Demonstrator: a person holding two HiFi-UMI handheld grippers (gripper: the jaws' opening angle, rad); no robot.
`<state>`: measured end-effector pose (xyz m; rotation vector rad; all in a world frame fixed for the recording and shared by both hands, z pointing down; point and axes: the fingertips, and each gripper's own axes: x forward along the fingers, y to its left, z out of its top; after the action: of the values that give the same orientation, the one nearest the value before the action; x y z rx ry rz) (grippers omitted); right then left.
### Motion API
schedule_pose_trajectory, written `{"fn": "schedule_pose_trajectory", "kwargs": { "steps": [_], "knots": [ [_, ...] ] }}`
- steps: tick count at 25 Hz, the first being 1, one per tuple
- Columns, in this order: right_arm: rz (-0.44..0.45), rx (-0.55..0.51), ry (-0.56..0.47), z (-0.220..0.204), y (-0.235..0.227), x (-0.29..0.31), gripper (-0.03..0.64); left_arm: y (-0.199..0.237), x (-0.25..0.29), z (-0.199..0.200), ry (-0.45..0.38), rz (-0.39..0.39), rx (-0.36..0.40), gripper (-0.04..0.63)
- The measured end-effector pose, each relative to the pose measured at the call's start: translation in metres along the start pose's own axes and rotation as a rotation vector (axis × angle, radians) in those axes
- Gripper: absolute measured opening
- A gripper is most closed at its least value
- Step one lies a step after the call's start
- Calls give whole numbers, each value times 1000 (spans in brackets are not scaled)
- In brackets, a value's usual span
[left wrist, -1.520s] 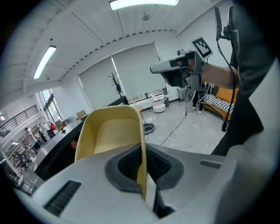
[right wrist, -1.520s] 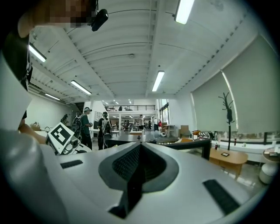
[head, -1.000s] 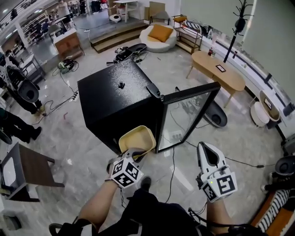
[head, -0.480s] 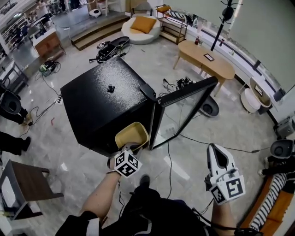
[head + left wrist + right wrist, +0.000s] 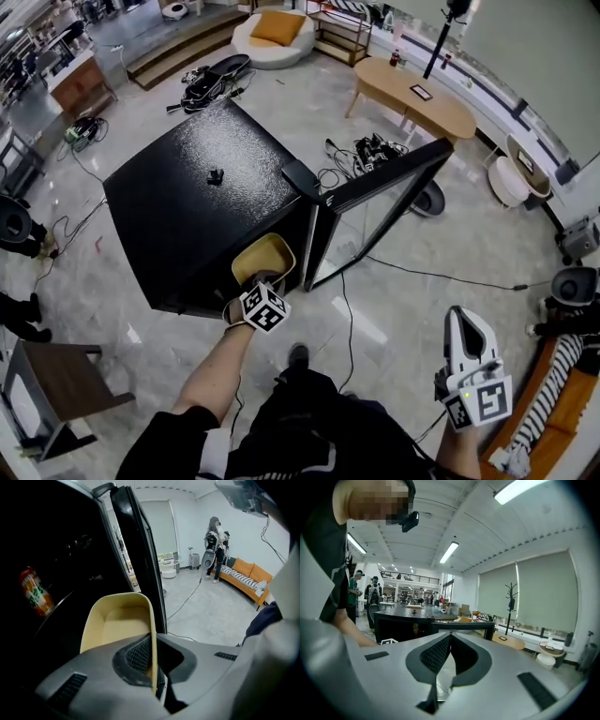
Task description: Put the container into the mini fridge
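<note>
- Beige plastic tub-shaped container (image 5: 117, 620) sits at the black mini fridge (image 5: 197, 216) mouth, its rim pinched in the left tongs (image 5: 152, 660).
- Keep it level, clear of the glass-paned door (image 5: 370, 225).
- Right tongs (image 5: 449, 641) pressed together, empty.

Seen from the head view, the mini fridge (image 5: 187, 216) hid its whole interior beneath its black top. The left gripper (image 5: 262, 281) covered the near end of the container (image 5: 264, 258), and its marker cube concealed the jaws. A small dark object (image 5: 216, 175) on the fridge top was too small to identify. In the left gripper view, the shelves were lost in darkness and the print on a can (image 5: 35, 595) was unreadable. The forearm behind the right gripper (image 5: 466, 319) was cut off by the bottom edge.
</note>
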<state>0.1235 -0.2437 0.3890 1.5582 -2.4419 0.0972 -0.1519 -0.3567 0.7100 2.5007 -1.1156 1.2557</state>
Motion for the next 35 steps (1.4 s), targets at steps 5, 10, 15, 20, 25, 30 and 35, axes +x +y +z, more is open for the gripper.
{"fn": "schedule_pose_trajectory", "kwargs": {
  "steps": [5,10,15,20,25,30,35],
  "knots": [
    [-77,23,19,-6,-8,-11,17,12,27,-22,50,21,18,11],
    [-131,24,52,-14,-17,-23,17,23,51,-34,91,22,-13,11],
    [-169,45,72,-22,-24,-26,17,34,68,-35,106,33,-34,11],
    [-180,36,89,-21,-22,-32,17,41,80,-40,123,53,-53,11],
    [-205,39,90,-21,-28,-34,17,52,91,-41,143,68,-42,11],
    [-207,37,100,-26,-24,-35,17,57,95,-43,158,73,-21,11],
    [-214,33,99,-26,-20,-43,17,56,97,-44,169,60,3,12]
  ]
}}
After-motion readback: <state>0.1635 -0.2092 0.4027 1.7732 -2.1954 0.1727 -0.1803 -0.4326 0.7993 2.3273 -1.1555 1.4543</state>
